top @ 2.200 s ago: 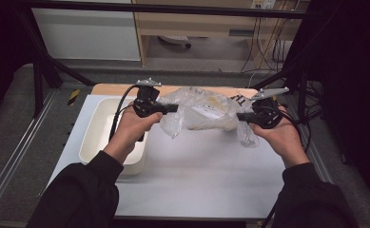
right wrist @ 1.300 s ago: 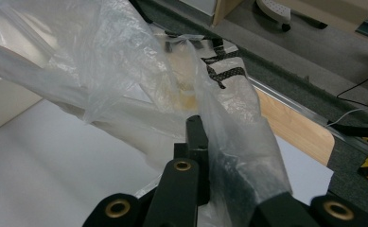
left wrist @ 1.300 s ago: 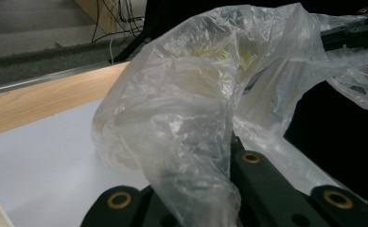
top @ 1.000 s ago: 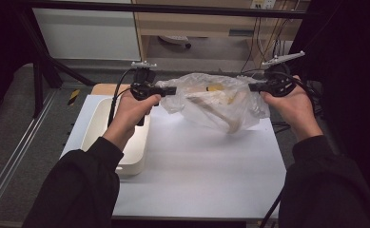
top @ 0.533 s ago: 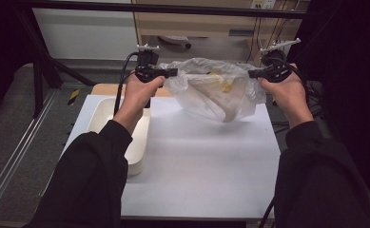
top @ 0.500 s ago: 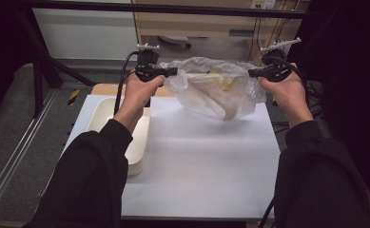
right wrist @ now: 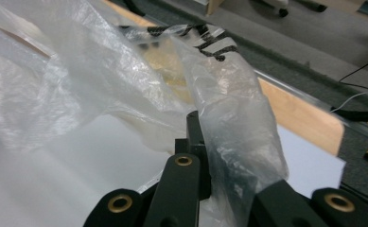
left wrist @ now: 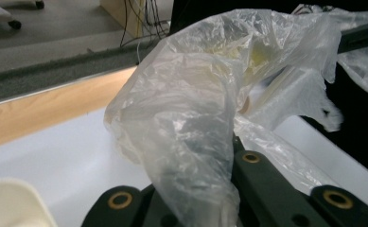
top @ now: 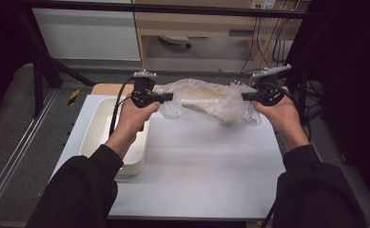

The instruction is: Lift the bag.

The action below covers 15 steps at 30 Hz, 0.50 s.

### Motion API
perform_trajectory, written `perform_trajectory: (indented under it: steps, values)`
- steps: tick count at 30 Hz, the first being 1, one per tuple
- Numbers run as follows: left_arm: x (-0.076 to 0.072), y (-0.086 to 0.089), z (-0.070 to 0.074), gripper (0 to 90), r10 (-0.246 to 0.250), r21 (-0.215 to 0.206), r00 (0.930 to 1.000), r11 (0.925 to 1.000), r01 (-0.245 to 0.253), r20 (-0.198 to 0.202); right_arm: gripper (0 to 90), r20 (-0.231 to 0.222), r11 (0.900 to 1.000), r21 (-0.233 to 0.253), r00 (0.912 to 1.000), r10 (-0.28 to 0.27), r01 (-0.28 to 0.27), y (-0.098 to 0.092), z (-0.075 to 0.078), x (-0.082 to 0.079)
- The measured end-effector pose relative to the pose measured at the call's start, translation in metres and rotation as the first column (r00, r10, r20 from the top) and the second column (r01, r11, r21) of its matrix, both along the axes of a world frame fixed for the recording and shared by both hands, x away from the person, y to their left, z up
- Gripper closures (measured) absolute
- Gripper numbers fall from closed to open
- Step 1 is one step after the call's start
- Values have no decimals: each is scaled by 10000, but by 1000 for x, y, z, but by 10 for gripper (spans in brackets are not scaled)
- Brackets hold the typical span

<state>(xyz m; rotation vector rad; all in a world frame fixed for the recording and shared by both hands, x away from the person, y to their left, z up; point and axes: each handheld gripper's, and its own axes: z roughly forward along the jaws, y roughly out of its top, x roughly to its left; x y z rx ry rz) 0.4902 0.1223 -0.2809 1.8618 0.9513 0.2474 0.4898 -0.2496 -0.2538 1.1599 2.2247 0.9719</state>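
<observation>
A clear crumpled plastic bag (top: 206, 99) hangs stretched between my two grippers, just above the white table (top: 197, 166). Pale yellowish contents show through its film, sagging toward the right. My left gripper (top: 166, 97) is shut on the bag's left end; in the left gripper view the plastic bag (left wrist: 196, 118) bunches up out of the black jaws. At the other end my right gripper (top: 245, 96) is shut on the bag, and in the right gripper view the film of the plastic bag (right wrist: 229, 118), printed with black marks, runs down between its jaws.
A cream rectangular tub (top: 109, 135) sits on the left side of the table, under the left forearm. A wooden strip (top: 102, 89) borders the table's far edge. Cables (top: 268, 42) hang at the back right. Dark frame bars (top: 44, 66) stand at the left.
Both hands first lifted the bag up off the table and stretched it. Since half a second ago they have come down and toward the person, and the bag hangs lower.
</observation>
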Motion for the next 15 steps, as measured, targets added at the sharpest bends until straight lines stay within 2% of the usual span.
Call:
perform_trajectory:
  steps: [7, 12, 13, 15]
  values:
    - [-38, 3, -27, 900, -494, 348, 9979, 9981, 509, -419, 900, -258, 9993, 123, 9991, 344, -341, 3, -26, -31]
    - [-69, 3, -52, 900, -721, 331, 9965, 9967, 735, -434, 900, -464, 9988, 341, 9983, 364, -348, 1, -50, -57]
    - [-76, 2, -58, 900, -723, 489, 9969, 9961, 738, -315, 900, -487, 9987, 271, 9979, 436, -423, 0, -54, -61]
    - [-86, 1, -68, 900, -752, 532, 9967, 9956, 767, -291, 900, -665, 9983, 389, 9967, 466, -441, -1, -67, -71]
